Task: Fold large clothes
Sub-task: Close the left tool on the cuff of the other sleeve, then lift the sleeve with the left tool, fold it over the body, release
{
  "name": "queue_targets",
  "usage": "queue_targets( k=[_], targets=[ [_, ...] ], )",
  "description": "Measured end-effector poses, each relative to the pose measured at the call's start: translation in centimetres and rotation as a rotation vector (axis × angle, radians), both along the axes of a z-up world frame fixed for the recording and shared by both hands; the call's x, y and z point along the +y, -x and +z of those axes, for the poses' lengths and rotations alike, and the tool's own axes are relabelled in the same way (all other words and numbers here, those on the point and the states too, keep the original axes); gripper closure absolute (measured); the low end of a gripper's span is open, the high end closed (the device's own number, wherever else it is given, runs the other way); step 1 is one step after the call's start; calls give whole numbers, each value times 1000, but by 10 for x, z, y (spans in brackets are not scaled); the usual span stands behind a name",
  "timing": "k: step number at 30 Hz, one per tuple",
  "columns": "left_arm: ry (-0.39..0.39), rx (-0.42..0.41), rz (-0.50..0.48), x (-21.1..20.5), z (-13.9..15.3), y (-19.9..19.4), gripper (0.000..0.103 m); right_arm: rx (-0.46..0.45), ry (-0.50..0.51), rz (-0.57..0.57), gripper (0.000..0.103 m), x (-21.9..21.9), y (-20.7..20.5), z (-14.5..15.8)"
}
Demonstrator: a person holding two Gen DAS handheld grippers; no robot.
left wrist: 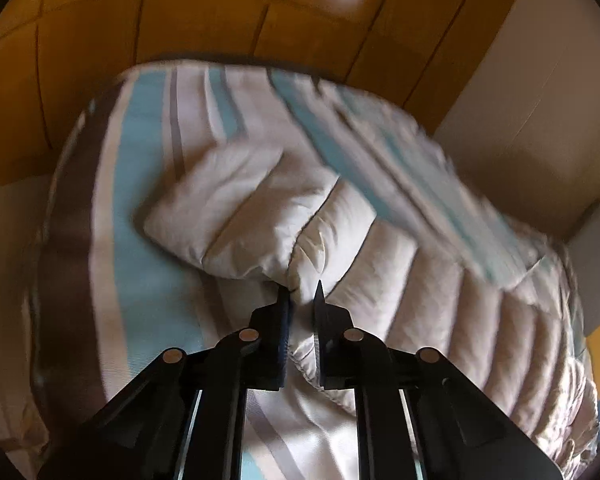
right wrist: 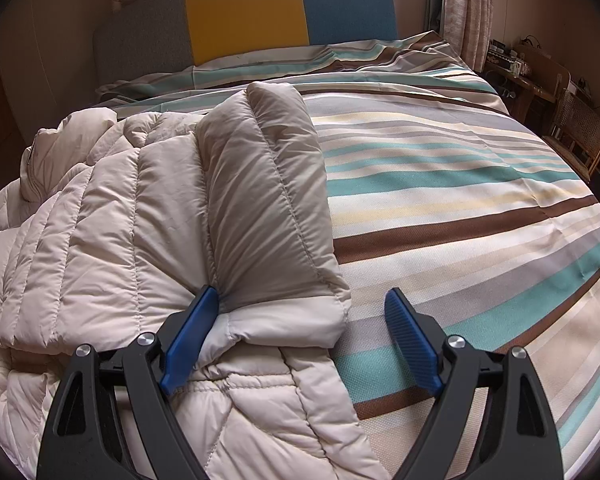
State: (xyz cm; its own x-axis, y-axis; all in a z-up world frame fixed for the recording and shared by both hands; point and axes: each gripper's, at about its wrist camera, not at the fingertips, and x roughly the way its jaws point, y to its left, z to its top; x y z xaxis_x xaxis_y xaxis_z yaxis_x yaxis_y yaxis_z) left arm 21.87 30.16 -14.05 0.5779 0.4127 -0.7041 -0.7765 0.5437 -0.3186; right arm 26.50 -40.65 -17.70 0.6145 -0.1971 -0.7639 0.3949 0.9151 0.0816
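A cream quilted puffer jacket (right wrist: pixel 100 220) lies on the striped bed cover (right wrist: pixel 460 184). One sleeve (right wrist: pixel 268 200) is folded over the jacket body, its cuff near me. My right gripper (right wrist: pixel 302 304) is open, its left blue finger (right wrist: pixel 192 332) touching the cuff's left edge, the right finger over the bed cover. In the left wrist view my left gripper (left wrist: pixel 302 292) is shut on the cuff end of the other sleeve (left wrist: pixel 236 216), holding it above the jacket (left wrist: pixel 440 292). That view is motion-blurred.
The bed has a grey, yellow and blue headboard (right wrist: pixel 244 16). A wooden chair (right wrist: pixel 580 128) and a cluttered desk (right wrist: pixel 516 68) stand at the right of the bed. Wood flooring (left wrist: pixel 180 20) and a pale wall (left wrist: pixel 540 100) show beyond the bed edge.
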Motion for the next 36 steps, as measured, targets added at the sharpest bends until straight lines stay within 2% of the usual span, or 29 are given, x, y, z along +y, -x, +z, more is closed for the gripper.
queue_targets(
  k=[3, 7, 14, 19, 24, 34, 36],
  targets=[
    [-89, -42, -27, -20, 22, 2, 93, 0, -1, 0, 18, 0, 0, 0],
    [-219, -96, -154, -65, 53, -6, 93, 0, -1, 0, 18, 0, 0, 0],
    [-338, -165, -364, -138, 84, -18, 93, 0, -1, 0, 18, 0, -1, 0],
    [-437, -209, -540, -207, 100, -19, 93, 0, -5, 0, 18, -1, -1, 0],
    [-464, -220, -647, -259, 100, -18, 93, -1, -7, 1, 18, -2, -1, 0],
    [-553, -159, -879, -366, 77, -19, 93, -1, -8, 1, 18, -2, -1, 0],
    [-593, -138, -944, -387, 72, -17, 93, -1, -7, 2, 18, -3, -1, 0]
  ],
)
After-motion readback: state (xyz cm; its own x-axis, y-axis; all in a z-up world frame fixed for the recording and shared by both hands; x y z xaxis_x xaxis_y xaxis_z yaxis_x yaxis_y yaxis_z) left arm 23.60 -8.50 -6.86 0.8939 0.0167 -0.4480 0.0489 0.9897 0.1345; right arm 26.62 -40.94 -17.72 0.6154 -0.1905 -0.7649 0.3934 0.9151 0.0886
